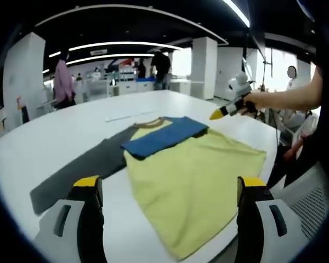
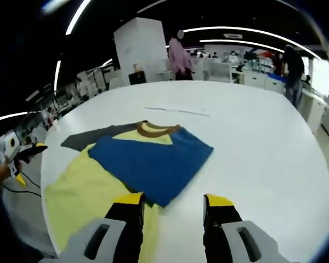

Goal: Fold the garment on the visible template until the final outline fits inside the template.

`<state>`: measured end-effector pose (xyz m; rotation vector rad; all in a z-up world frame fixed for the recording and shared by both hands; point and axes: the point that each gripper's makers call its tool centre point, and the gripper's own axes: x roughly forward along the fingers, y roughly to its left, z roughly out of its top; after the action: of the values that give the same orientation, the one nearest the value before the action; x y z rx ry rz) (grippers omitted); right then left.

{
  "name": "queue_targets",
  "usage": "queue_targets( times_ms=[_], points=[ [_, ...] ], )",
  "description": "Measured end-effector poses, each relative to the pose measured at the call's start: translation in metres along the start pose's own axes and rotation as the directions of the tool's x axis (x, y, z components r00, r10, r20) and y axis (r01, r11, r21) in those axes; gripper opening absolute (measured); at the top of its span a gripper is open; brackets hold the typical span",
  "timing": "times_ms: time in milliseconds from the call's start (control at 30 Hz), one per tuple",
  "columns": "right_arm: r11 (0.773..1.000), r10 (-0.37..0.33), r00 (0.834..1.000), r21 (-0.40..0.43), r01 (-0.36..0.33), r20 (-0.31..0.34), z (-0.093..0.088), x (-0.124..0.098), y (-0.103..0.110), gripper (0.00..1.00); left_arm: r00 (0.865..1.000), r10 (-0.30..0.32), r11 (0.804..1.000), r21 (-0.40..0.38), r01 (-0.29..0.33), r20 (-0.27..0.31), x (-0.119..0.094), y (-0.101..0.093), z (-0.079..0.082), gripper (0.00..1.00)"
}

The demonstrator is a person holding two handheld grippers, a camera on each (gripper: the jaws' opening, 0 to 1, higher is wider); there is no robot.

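Observation:
A T-shirt lies flat on the white table [image 1: 55, 137]. Its yellow body [image 1: 192, 175] faces me, the blue sleeve [image 1: 164, 136] is folded across the chest below the brown collar [image 1: 149, 123], and the grey sleeve [image 1: 82, 170] stretches out to the left. My left gripper [image 1: 170, 185] hovers open above the near hem, holding nothing. The right gripper [image 1: 226, 111] is held by a hand beyond the shirt's far right corner. In the right gripper view, my right gripper [image 2: 172, 201] is open just past the edge of the blue sleeve [image 2: 151, 159], with the yellow body [image 2: 82, 192] on the left.
A thin pale strip [image 2: 178, 111] lies on the table beyond the collar. The left gripper [image 2: 27, 150] shows at the left table edge in the right gripper view. People stand at benches behind the table, near a white pillar [image 2: 140, 49]. The table's rim [image 1: 266, 164] curves close by the shirt.

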<state>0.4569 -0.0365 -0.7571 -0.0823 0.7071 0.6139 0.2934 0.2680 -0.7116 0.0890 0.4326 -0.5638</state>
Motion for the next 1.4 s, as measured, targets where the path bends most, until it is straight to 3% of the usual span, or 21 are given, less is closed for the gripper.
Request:
queue_targets(
  times_ms=[367,867,1400],
  points=[
    [0.998,-0.025,0.997,-0.051,0.022,-0.067,-0.022,0.011,-0.006,0.33,1.0,0.002,1.0,0.0,-0.002,-0.01,0.0,-0.001,-0.002,0.99],
    [0.998,-0.001,0.996,-0.066,-0.004,-0.09,-0.028,0.019,0.004,0.31,1.0,0.009,1.0,0.001,-0.009,-0.023,-0.002,0.002,-0.006,0.99],
    [0.997,0.025,0.994,-0.069,-0.032,-0.102,-0.031,0.031,0.022,0.06,0.999,0.016,1.0,-0.004,-0.016,-0.029,-0.005,0.004,-0.009,0.99]
  ],
)
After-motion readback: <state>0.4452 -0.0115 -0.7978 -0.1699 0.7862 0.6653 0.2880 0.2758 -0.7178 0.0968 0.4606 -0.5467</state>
